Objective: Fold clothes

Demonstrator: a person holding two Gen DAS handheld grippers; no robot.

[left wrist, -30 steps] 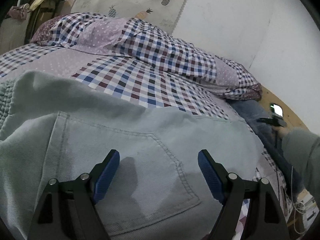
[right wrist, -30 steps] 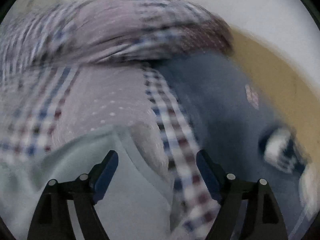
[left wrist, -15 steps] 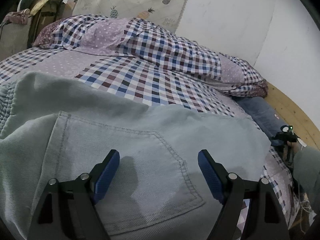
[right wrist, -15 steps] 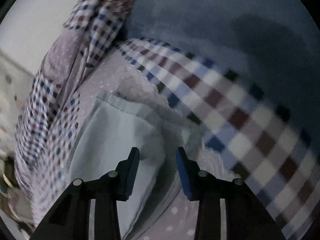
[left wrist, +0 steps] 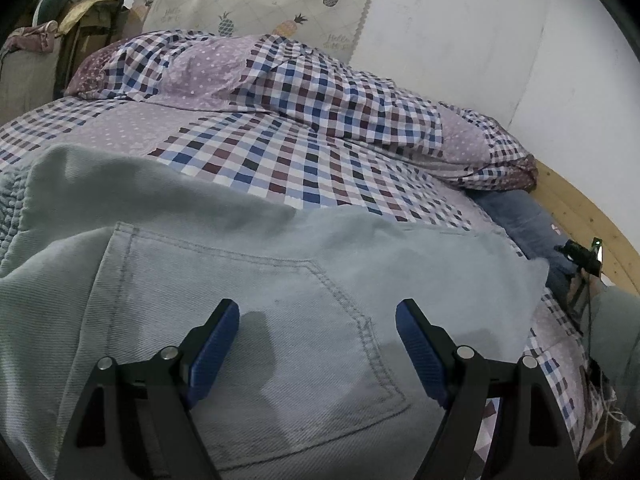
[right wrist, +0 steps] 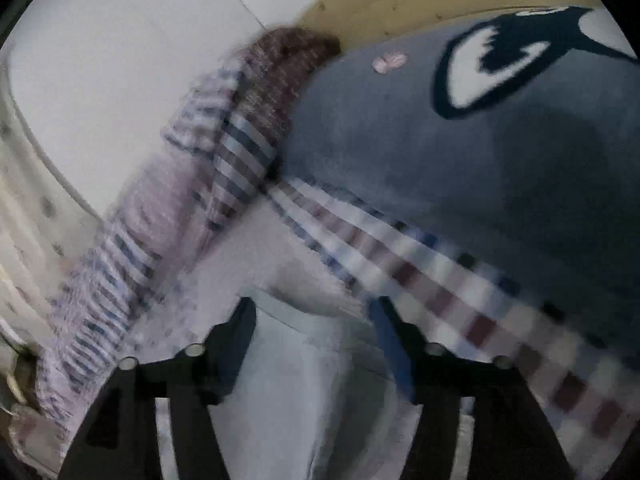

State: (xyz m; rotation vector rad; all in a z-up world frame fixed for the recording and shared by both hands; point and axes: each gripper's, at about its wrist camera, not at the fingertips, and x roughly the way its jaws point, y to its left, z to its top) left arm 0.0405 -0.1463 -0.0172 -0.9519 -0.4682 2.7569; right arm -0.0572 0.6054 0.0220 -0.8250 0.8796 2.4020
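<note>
Pale light-denim jeans (left wrist: 240, 280) lie spread on the checked bed sheet (left wrist: 280, 160), back pocket (left wrist: 248, 320) facing up. My left gripper (left wrist: 318, 332) hovers open just over that pocket, nothing between its blue pads. At the jeans' far right end, the right gripper (left wrist: 580, 256) shows small and dark beside a grey-green sleeve (left wrist: 616, 320). The right wrist view is blurred: my right gripper (right wrist: 314, 320) has its fingers apart, and a pale edge of the jeans (right wrist: 296, 360) lies between them.
A bunched checked quilt (left wrist: 320, 92) lies along the back of the bed by the white wall. A dark blue blanket with a whale print (right wrist: 440, 160) covers the right side, next to the wooden bed frame (left wrist: 580, 208). Clutter stands at the far left.
The left gripper stays open over the pocket. The right gripper narrowed around the jeans' edge half a second ago; its fingers now stand wider, and its view has swung toward the blue blanket.
</note>
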